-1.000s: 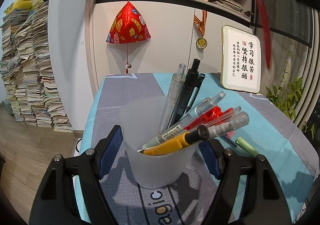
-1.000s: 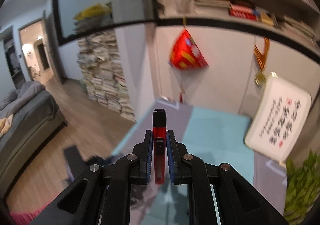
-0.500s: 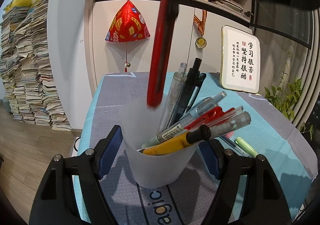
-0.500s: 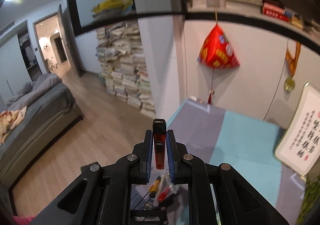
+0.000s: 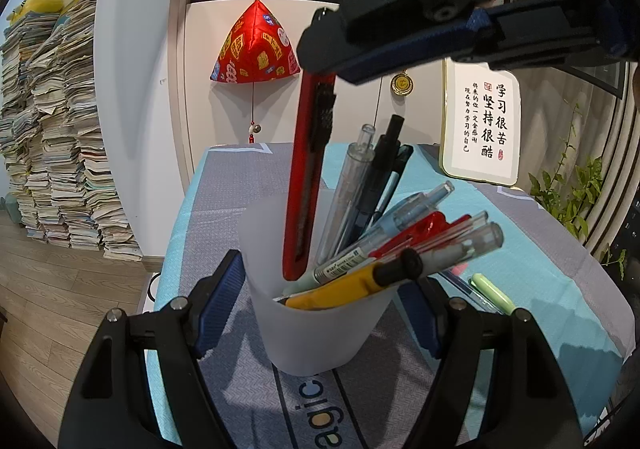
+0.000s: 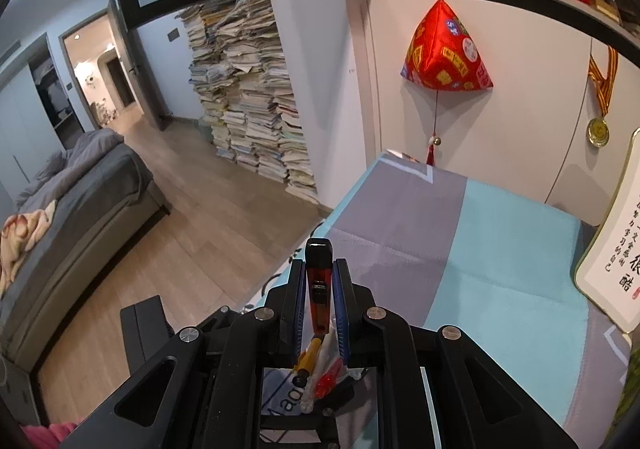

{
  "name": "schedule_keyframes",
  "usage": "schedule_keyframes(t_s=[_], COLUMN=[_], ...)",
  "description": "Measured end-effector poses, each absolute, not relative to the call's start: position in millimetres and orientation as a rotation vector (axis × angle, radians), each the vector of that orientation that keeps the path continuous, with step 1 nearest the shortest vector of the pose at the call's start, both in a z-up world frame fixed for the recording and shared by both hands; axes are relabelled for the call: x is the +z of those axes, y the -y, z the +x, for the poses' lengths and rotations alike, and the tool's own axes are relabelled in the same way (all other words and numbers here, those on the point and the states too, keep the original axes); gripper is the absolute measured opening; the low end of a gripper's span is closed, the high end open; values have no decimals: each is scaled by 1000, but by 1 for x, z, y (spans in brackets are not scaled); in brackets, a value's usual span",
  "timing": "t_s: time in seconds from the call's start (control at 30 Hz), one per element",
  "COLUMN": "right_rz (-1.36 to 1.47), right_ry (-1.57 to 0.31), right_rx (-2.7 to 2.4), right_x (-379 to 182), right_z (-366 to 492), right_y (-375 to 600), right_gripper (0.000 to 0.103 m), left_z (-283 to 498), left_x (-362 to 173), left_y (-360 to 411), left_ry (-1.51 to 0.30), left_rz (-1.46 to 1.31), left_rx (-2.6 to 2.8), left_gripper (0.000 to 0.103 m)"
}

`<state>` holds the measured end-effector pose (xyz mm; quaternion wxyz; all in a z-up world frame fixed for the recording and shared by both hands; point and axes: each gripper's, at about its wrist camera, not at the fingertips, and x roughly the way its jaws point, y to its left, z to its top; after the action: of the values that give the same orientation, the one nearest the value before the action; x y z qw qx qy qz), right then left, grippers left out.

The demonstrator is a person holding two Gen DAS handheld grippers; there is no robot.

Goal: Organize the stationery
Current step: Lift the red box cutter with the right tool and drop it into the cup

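Left gripper (image 5: 320, 313): pads against both sides of frosted pen cup (image 5: 320, 325), holding it on the table (image 5: 540, 273). Right gripper (image 6: 319, 289): clamped narrow on red utility knife (image 5: 308, 177), hanging upright, lower end inside cup rim, beside the pens (image 5: 400, 249).

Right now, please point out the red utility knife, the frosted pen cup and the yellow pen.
red utility knife (image 5: 306, 185), left wrist view, middle of its body
frosted pen cup (image 5: 320, 329), left wrist view, front wall
yellow pen (image 5: 340, 287), left wrist view, yellow barrel
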<state>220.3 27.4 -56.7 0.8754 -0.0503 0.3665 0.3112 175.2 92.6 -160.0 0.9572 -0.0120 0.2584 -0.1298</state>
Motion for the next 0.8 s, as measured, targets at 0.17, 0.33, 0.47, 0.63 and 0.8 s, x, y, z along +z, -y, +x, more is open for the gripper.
schedule_keyframes(t_s=[0.17, 0.33, 0.47, 0.63, 0.8], right_rz=[-104, -90, -85, -74, -76], right_ry=[-787, -812, -823, -829, -824], right_rx=[648, 647, 643, 641, 639], right_x=[-62, -67, -69, -70, -69], right_z=[221, 223, 226, 226, 223], right_y=[-27, -26, -24, -22, -20], right_gripper=[14, 14, 14, 15, 15], left_z=[175, 176, 176, 176, 176], left_x=[-160, -160, -160, -160, -160], left_y=[-93, -93, -92, -92, -92], left_ry=[-524, -524, -526, -526, -529], left_rz=[-25, -25, -25, -25, -25], left_rx=[-264, -264, -264, -264, -264], left_gripper=[74, 74, 74, 74, 75])
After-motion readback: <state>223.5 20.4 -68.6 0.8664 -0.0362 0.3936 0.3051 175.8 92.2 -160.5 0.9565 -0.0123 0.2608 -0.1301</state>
